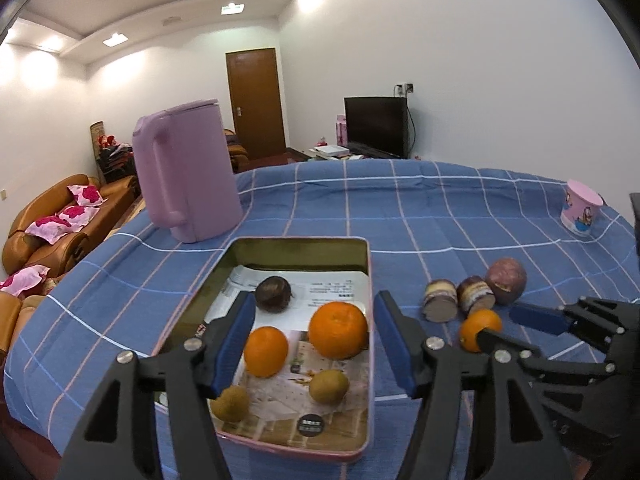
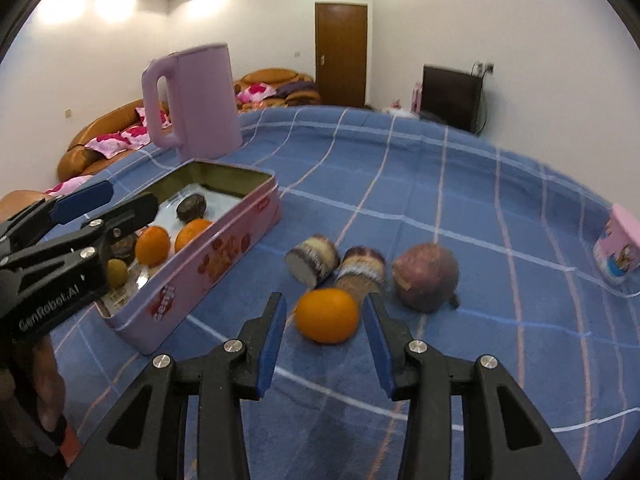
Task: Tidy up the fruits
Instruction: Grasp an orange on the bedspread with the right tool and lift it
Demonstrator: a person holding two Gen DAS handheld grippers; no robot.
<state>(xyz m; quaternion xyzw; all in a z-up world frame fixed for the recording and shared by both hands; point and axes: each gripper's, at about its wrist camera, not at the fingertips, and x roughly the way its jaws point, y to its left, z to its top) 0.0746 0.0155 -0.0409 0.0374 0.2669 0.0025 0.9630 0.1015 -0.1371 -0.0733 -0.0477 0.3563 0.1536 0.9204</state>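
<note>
Left wrist: left gripper (image 1: 316,330) fingers wide over tin (image 1: 370,276); right gripper (image 2: 326,332) fingers apart, flanking orange (image 2: 326,316).

A blue tablecloth (image 1: 360,216) with white and pink check lines covers the table. The tin (image 2: 208,256) is pink outside with red printed motifs, gold inside. Oranges (image 1: 338,330) are bright orange; the kettle (image 1: 188,172) is plain lilac-pink. Each hand-held gripper (image 2: 324,344) is black with blue pads.

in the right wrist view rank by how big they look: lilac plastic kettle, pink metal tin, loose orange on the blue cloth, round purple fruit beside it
1. lilac plastic kettle and pink metal tin: alike, and the tin is nearer, so unranked
2. round purple fruit and loose orange: close; the orange is nearer, so unsure
</note>
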